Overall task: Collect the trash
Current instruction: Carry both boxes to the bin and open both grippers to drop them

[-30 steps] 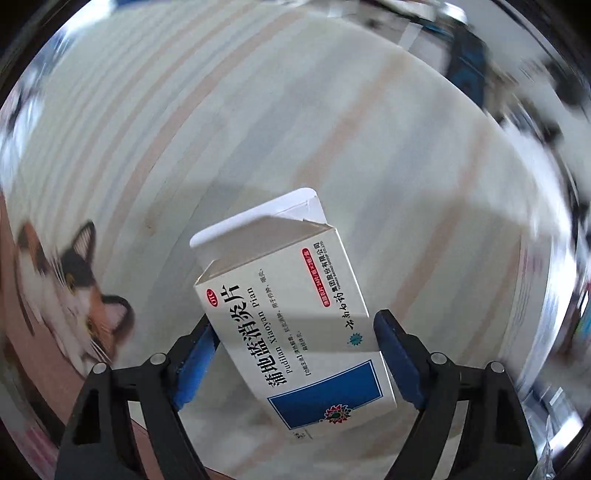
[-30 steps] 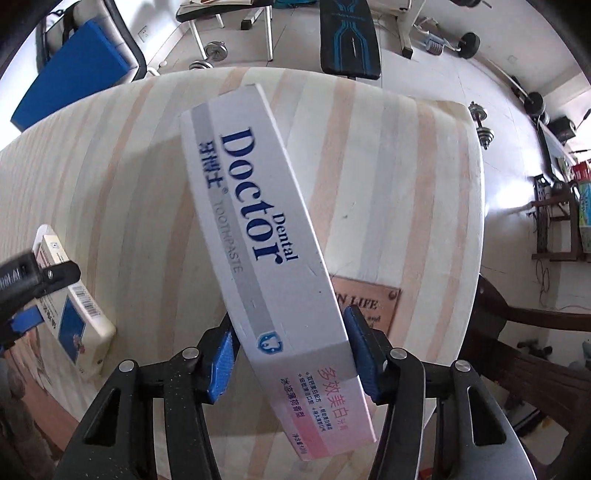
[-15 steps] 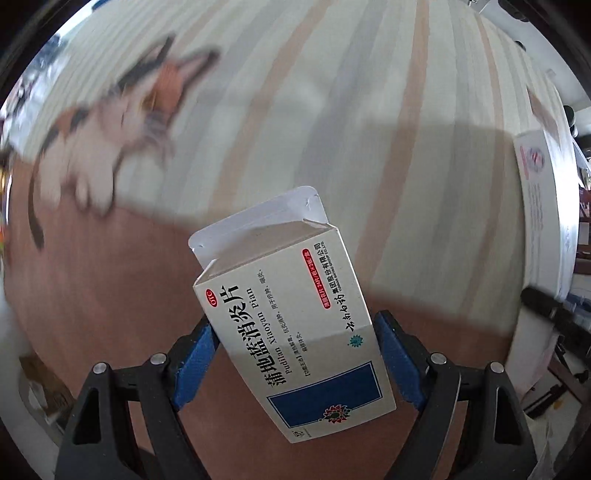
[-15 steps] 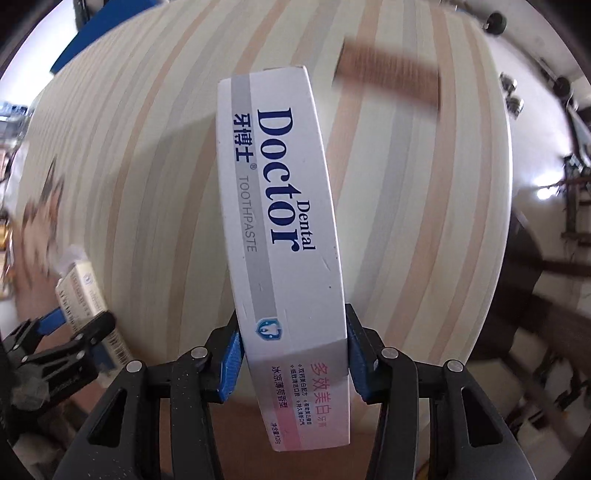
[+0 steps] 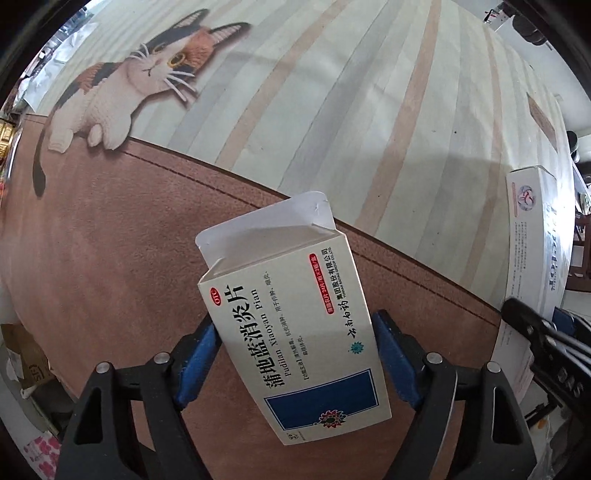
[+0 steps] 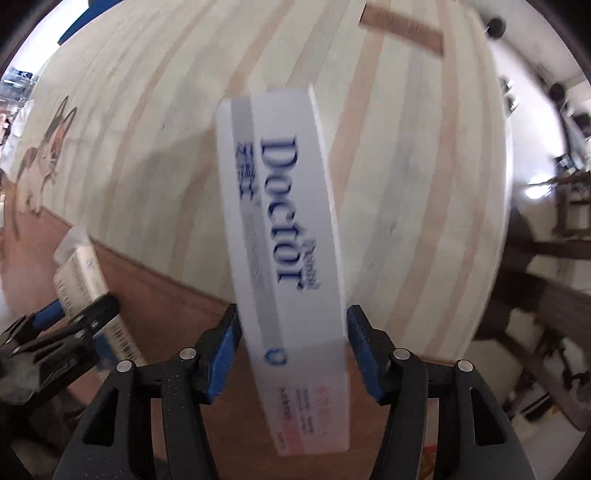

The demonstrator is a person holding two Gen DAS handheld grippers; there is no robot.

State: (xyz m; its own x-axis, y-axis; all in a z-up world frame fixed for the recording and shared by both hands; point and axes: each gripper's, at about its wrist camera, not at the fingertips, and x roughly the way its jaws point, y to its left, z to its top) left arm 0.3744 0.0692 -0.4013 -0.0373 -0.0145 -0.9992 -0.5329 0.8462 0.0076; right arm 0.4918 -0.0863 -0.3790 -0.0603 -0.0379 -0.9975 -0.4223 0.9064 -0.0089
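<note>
A white and blue medicine box (image 5: 280,295) with its top flap open hangs in my left gripper (image 5: 295,328), whose blue pads press both its sides as the jaws close a little. My right gripper (image 6: 291,321) points down with its jaws opening. The long white "Doctor" toothpaste box (image 6: 284,206) is still between the pads but blurred and slipping lower. Both grippers hang over the brown band (image 5: 110,240) of the striped tablecloth. The toothpaste box (image 5: 532,236) also shows at the right of the left wrist view, and the medicine box (image 6: 81,273) at the left of the right wrist view.
A printed cat (image 5: 147,74) lies on the striped cloth above the brown band. A brown label (image 6: 402,26) sits at the cloth's far side. Dark wooden furniture (image 6: 546,295) stands to the right of the table, and cardboard (image 5: 26,354) lies low at the left.
Both grippers have swept across the striped cloth to its brown band, and the cat print has slid up the left view. The toothpaste box has slipped lower between the right pads and turned blurry.
</note>
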